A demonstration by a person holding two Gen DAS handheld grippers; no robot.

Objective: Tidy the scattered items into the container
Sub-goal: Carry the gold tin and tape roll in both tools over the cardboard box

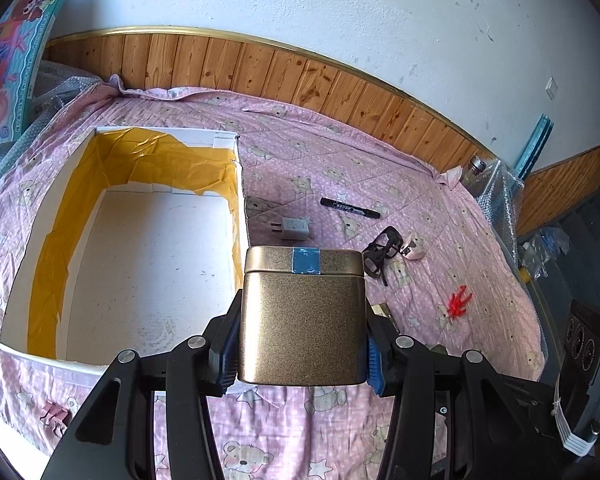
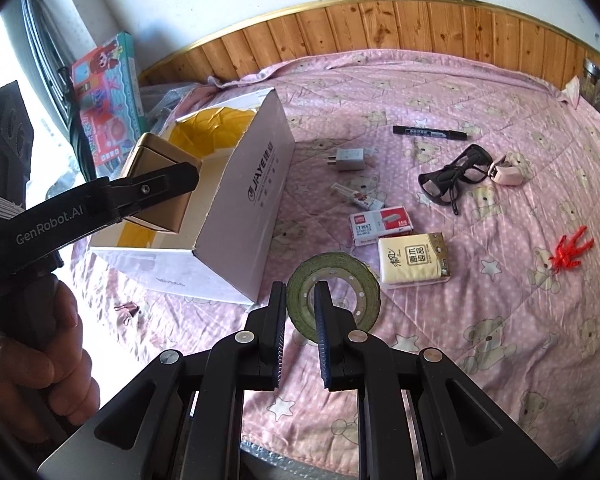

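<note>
Left gripper (image 1: 302, 354): clenched on a gold tin (image 1: 302, 316) with a blue tape strip on its lid, held above the near right edge of the white box (image 1: 36, 236); box interior lined with yellow tape.

Right gripper (image 2: 300, 320): fingers narrowly parted around the near rim of a green tape roll (image 2: 334, 296); contact cannot be told.

On the pink quilt (image 2: 480, 380), right of the box: charger (image 2: 350, 160), black marker (image 2: 430, 133), glasses (image 2: 454, 178), staple box (image 2: 380, 225), tissue pack (image 2: 414, 258), red toy (image 2: 572, 250), far right.
</note>
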